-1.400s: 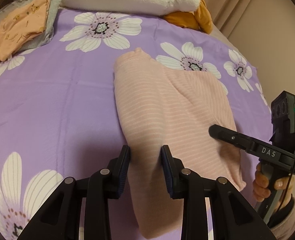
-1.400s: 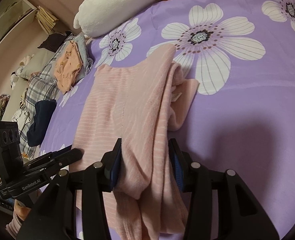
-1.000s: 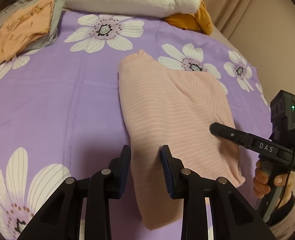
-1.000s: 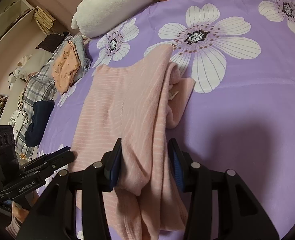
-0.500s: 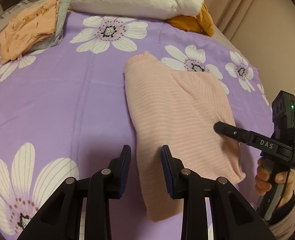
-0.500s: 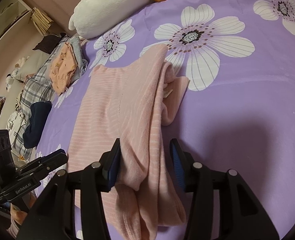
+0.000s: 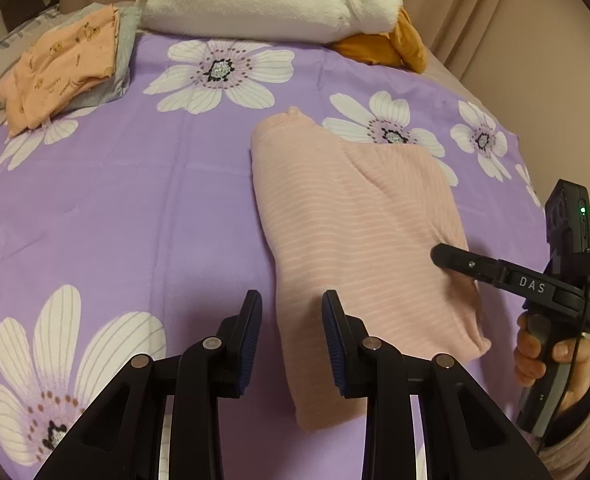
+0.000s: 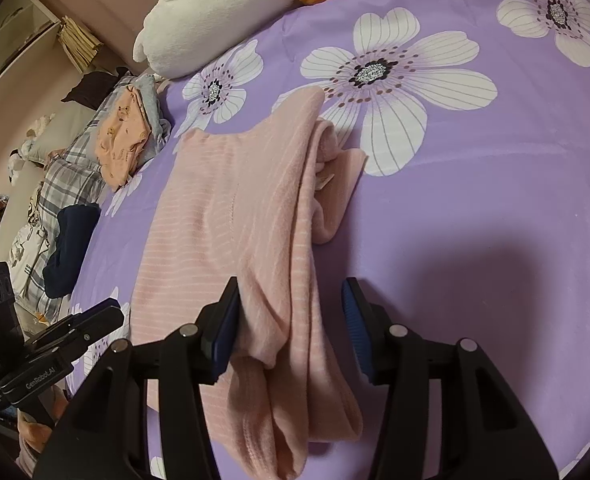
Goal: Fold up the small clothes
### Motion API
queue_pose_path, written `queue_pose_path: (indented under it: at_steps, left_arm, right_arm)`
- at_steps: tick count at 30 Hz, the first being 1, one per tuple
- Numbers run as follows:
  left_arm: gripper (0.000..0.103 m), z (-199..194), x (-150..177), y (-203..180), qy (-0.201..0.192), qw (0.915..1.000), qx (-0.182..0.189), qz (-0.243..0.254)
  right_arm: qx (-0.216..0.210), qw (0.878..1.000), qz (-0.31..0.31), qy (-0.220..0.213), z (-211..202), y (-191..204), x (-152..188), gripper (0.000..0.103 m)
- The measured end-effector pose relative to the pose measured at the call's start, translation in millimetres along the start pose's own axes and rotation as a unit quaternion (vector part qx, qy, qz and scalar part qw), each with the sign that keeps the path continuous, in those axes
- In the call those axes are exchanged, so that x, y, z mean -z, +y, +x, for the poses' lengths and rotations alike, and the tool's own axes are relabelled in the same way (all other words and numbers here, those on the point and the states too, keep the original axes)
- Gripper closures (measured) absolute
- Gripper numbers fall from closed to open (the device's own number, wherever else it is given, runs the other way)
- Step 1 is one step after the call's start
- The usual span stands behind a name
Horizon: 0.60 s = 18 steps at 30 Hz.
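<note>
- The pink top (image 7: 359, 248) lies half folded on the bed (image 7: 135, 208), centre-right in the left view.
- Your left tongs (image 7: 291, 326) hover narrow over its left edge, gripping nothing.
- Your right tongs (image 8: 291, 316) have just been opening; a thick fold lies loose between the jaws.
- It looks soft, light and limp, so it should sag; take hold at hems or corners.
- Readable writing: "DAS" on the right tool, "GenRobot.AI" on the left.

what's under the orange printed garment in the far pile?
A grey folded garment lies directly under the orange printed garment, with plaid fabric below that. Anything deeper in the stack is covered.
</note>
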<state>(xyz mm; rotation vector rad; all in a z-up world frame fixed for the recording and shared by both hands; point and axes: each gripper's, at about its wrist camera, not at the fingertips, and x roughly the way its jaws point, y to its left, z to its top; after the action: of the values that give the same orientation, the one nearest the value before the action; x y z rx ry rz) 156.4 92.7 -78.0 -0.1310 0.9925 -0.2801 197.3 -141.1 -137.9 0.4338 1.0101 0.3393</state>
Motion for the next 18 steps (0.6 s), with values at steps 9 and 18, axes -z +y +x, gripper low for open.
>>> queue_pose_path:
  at_steps: [9, 18]
  left_arm:
    - [0.072, -3.1, 0.9, -3.0, -0.002, 1.0, -0.003, 0.003]
    - [0.072, -4.2, 2.7, -4.3, -0.002, 1.0, -0.005, 0.005]
  right_arm:
    - [0.004, 1.0, 0.003, 0.0, -3.1, -3.0, 3.0, 0.052]
    - [0.009, 1.0, 0.003, 0.0, -5.6, -5.2, 3.7, 0.05]
